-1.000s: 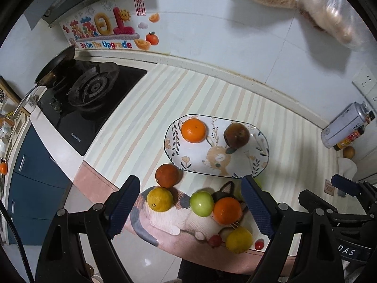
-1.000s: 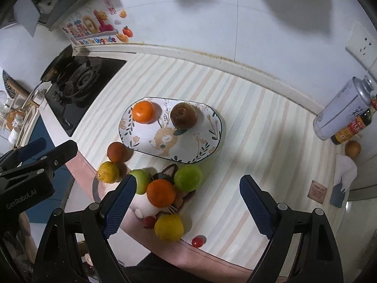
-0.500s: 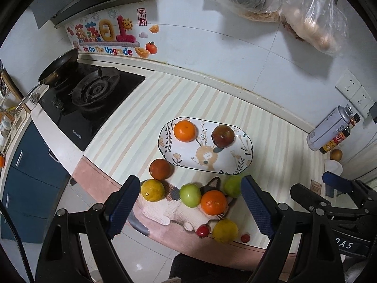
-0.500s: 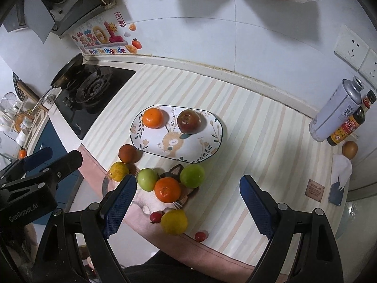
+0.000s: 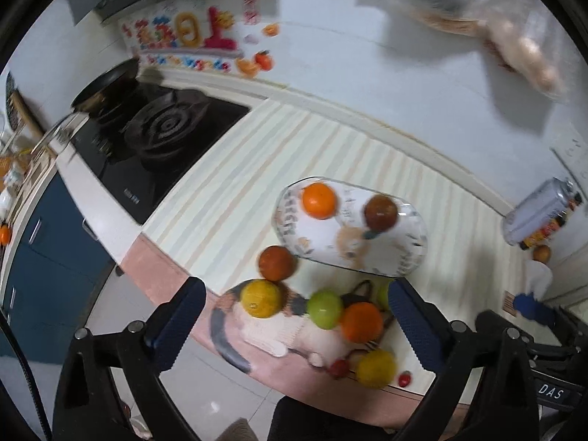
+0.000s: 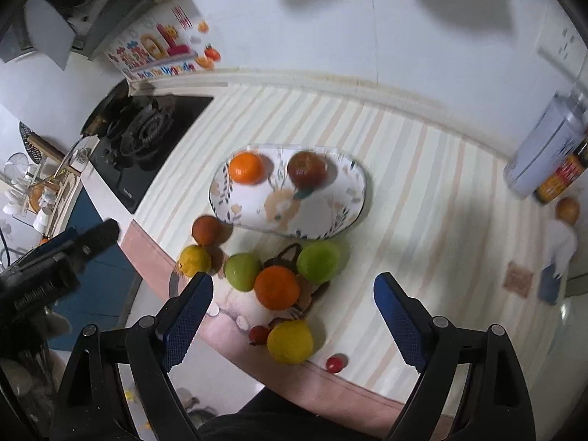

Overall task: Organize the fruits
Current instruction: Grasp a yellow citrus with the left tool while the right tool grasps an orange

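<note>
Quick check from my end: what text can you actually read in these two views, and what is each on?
"Upgrade", end of a partly blurred line: wall sticker.
"DAS": right claw's body.
"GenRobot.AI", blurred: left claw's body.
Too blurred: sticker's large characters, bottle label, stove front marking.

Gas stove [image 5: 158,136], spray can [image 6: 547,154]

Plate [image 6: 352,205] mid-counter holding two fruits [image 6: 245,167], loose fruit cluster [image 6: 276,287] before it — stove [image 6: 147,136] left, bottles [image 6: 547,154] right
</note>
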A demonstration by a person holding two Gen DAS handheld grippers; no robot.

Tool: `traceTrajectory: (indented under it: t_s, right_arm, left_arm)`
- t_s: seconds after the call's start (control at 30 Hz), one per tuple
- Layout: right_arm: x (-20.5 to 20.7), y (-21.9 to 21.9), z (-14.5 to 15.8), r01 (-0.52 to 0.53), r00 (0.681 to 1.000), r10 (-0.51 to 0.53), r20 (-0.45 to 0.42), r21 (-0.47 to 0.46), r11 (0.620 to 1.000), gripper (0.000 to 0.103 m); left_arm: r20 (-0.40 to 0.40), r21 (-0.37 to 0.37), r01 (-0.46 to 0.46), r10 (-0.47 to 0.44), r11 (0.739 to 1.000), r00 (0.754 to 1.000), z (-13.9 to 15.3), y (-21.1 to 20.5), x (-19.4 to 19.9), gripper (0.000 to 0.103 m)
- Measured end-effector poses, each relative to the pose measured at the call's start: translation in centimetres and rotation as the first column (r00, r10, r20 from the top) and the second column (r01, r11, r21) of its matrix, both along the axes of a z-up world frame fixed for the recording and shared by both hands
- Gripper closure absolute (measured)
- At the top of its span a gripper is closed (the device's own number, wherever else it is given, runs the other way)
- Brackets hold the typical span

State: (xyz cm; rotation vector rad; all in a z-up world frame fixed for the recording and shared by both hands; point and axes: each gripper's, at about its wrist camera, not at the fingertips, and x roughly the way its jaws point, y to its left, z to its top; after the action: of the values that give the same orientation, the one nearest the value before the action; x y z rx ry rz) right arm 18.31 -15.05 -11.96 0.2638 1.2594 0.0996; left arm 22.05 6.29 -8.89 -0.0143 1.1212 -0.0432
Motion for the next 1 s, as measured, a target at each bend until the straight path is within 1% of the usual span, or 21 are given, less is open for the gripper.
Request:
traceTrajectory:
  t_s: [0.07,0.1,0.17,0.3,0.37,0.4,0.5,0.53,0.6,0.67,0.77,0.8,0.87,0.9,1.0]
  right_arm:
    - [0.7,0.3,-2.5,0.007,0.998,-0.005,-0.06,0.031,0.999,0.011]
    - [1.0,0.6,-4.2,0.006,0.995,-0.001,-0.098,0.058,0.998,0.011]
    - [1.7,1.3,-7.3,0.021,0.986,-0.008,-0.164,0.079,0.997,0.011]
    - [2.6,2.8,-12.9,0.05,0.964,-0.019,-0.264,0.108,0.993,0.012]
    - [3.0,3.7,-15.0,0.054,0.955,-0.02,-0.297,0.105,0.993,0.018]
    - [3.2,4.2,-16.0,0.051,0.95,-0.019,-0.311,0.096,0.994,0.022]
    - [3.5,5.2,-18.2,0.04,0.943,-0.015,-0.332,0.071,0.997,0.025]
    - [3.6,5.4,-18.5,0.037,0.943,-0.014,-0.334,0.063,0.997,0.027]
    - [3.8,5.7,-19.1,0.039,0.945,-0.014,-0.328,0.07,0.997,0.028]
    - [4.0,6.2,-19.4,0.024,0.947,-0.004,-0.322,0.06,0.998,0.029]
    - [4.1,6.5,-19.4,0.008,0.952,0.011,-0.304,0.06,0.998,0.032]
    - [4.1,6.6,-19.4,0.004,0.953,0.014,-0.302,0.06,0.998,0.035]
    - [3.9,6.6,-19.3,0.0,0.952,0.015,-0.306,0.05,0.999,0.036]
    - [3.8,6.5,-19.4,-0.002,0.951,0.017,-0.309,0.049,0.999,0.036]
    - [3.1,5.9,-19.3,-0.001,0.944,0.017,-0.329,0.05,0.999,0.036]
  left_arm:
    - [-0.031,0.01,-0.026,0.026,1.0,0.999,-1.5,1.3,0.7,0.001]
    - [-0.052,0.011,-0.038,0.039,0.999,0.998,-2.6,2.1,1.2,0.001]
    - [-0.088,0.029,-0.062,0.065,0.998,0.994,-4.5,3.4,1.9,0.001]
    - [-0.194,0.034,-0.099,0.104,0.995,0.976,-9.0,5.7,3.1,0.002]
    - [-0.246,0.032,-0.103,0.108,0.994,0.963,-11.3,6.4,3.7,0.002]
    - [-0.263,0.037,-0.102,0.108,0.994,0.959,-12.2,6.6,3.8,0.002]
    - [-0.304,0.032,-0.081,0.087,0.996,0.949,-14.7,6.4,4.3,0.002]
    - [-0.319,0.03,-0.072,0.078,0.997,0.945,-15.4,6.2,4.6,0.002]
    - [-0.348,0.02,-0.05,0.054,0.999,0.936,-16.7,5.7,5.0,0.002]
    - [-0.369,0.025,-0.015,0.023,1.0,0.929,-18.2,4.9,5.5,0.006]
    - [-0.404,0.03,0.03,-0.015,0.999,0.914,-20.0,3.8,6.0,0.018]
    - [-0.412,0.026,0.041,-0.027,0.999,0.911,-20.4,3.5,6.1,0.024]
    - [-0.421,0.01,0.067,-0.057,0.998,0.905,-21.1,2.8,6.2,0.035]
    - [-0.42,-0.001,0.079,-0.072,0.997,0.905,-21.2,2.5,6.2,0.046]
    - [-0.41,0.026,0.12,-0.099,0.992,0.907,-21.1,1.5,5.8,0.046]
